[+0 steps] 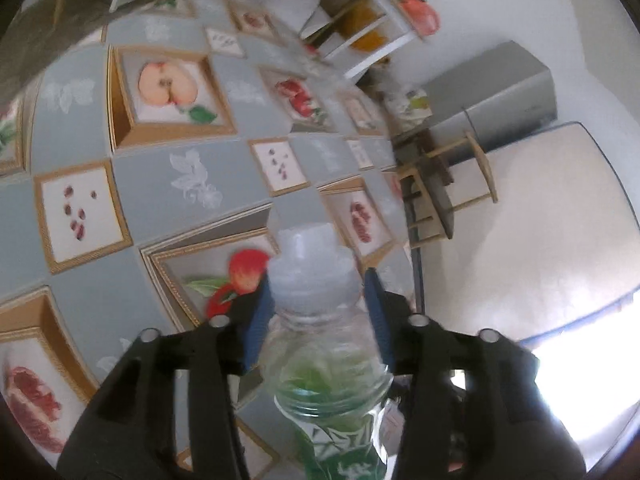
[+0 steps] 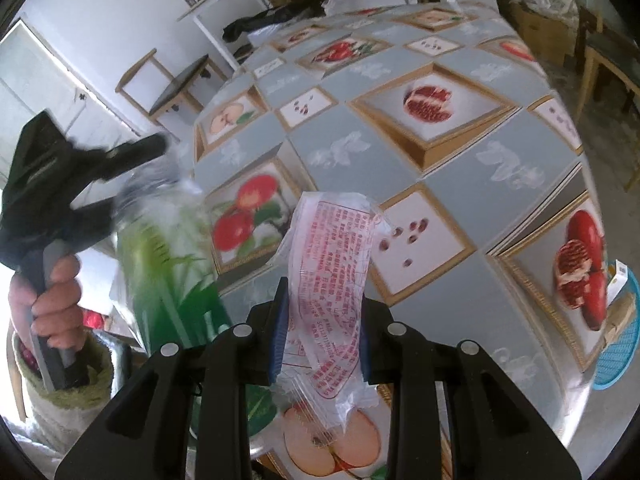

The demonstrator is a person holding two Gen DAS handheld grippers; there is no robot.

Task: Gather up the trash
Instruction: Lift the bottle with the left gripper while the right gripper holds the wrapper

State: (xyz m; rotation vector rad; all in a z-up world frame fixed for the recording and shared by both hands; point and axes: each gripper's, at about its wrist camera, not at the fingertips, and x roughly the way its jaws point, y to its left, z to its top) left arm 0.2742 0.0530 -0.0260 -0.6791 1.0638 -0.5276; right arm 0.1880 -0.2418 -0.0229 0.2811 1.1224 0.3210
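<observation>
Gripped between the right hand-held gripper (image 2: 322,328) pads, a clear printed wrapper (image 2: 334,280) is hanging above the surface (image 2: 400,152); the left hand-held gripper (image 1: 318,316), jaws parted, is bracketing a green-labelled bottle (image 1: 324,360), apparently for disposal.

Both grippers (image 1: 320,300) (image 2: 322,328) were black plastic, with blue ribbed pads (image 2: 279,328) and round silver screws (image 2: 240,331) along the linkage arms. At nine o'clock in the right view, the hand (image 2: 56,304) wore a fuzzy green cuff (image 2: 92,384) over a white sleeve (image 2: 52,424).
</observation>
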